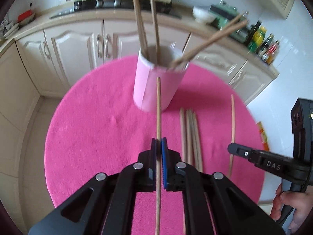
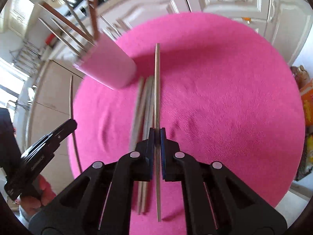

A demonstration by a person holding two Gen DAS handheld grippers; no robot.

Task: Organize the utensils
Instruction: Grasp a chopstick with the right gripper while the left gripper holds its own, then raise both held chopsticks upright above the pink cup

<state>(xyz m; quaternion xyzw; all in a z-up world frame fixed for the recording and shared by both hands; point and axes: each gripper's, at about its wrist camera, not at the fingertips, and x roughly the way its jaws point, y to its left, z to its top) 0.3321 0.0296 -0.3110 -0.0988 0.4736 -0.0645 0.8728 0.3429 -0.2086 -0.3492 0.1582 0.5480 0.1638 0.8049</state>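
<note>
A pink cup stands upright on the pink cloth, with several wooden chopsticks leaning out of it. My left gripper is shut on one chopstick that points toward the cup, held above the cloth. Three or so loose chopsticks lie side by side right of it. My right gripper is shut on another chopstick, just right of the loose chopsticks. The cup appears at upper left there, and the left gripper at the left edge.
The round table's cloth ends close around the work area. Cream kitchen cabinets and a counter with bottles, a white bowl and pans stand behind. Orange packets sit off the table's right side. A person's hand grips the right tool.
</note>
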